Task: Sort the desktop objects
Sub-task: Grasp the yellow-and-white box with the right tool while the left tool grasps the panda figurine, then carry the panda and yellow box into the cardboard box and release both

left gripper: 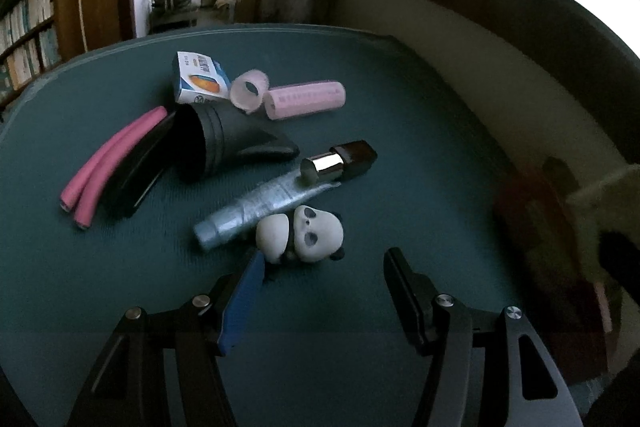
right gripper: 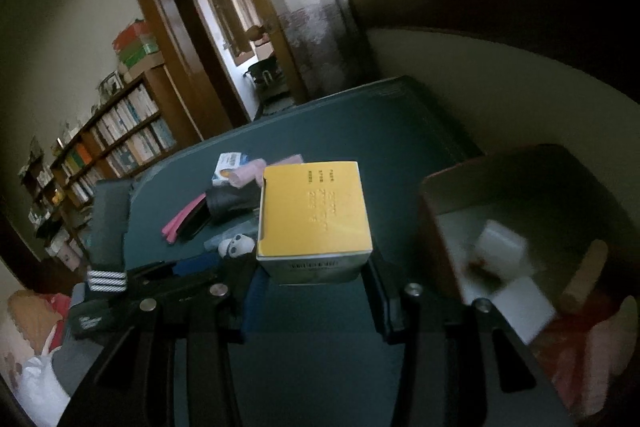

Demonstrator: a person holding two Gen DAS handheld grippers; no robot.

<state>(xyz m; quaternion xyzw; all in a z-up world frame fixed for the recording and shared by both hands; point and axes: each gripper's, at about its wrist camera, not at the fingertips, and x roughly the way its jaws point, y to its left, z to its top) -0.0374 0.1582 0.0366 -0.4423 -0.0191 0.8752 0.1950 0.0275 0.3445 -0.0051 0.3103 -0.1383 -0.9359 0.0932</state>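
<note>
On the dark green desk mat (left gripper: pixel 400 115) lies a heap of small things: a panda figure (left gripper: pixel 308 233), a silver-blue tube (left gripper: pixel 256 207), a lipstick (left gripper: pixel 340 161), a black cone nozzle (left gripper: pixel 236 143), two pink foam rods (left gripper: pixel 108 167), pink hair rollers (left gripper: pixel 304 99) and a small white-blue carton (left gripper: pixel 200 79). My left gripper (left gripper: pixel 324 263) hovers open just in front of the panda, nothing between its fingers. In the right wrist view my right gripper (right gripper: pixel 314 287) is shut on a yellow-topped box (right gripper: pixel 314 211), held above the mat beside a brown bin (right gripper: pixel 436 219).
The brown bin holds white boxes (right gripper: pixel 504 247) and a tan stick (right gripper: pixel 584 275); it shows blurred at the mat's right edge (left gripper: pixel 552 267). A cream wall runs along the right. The left gripper's body (right gripper: pixel 176 279) lies low left of the box. Bookshelves (right gripper: pixel 120 143) and a doorway stand beyond.
</note>
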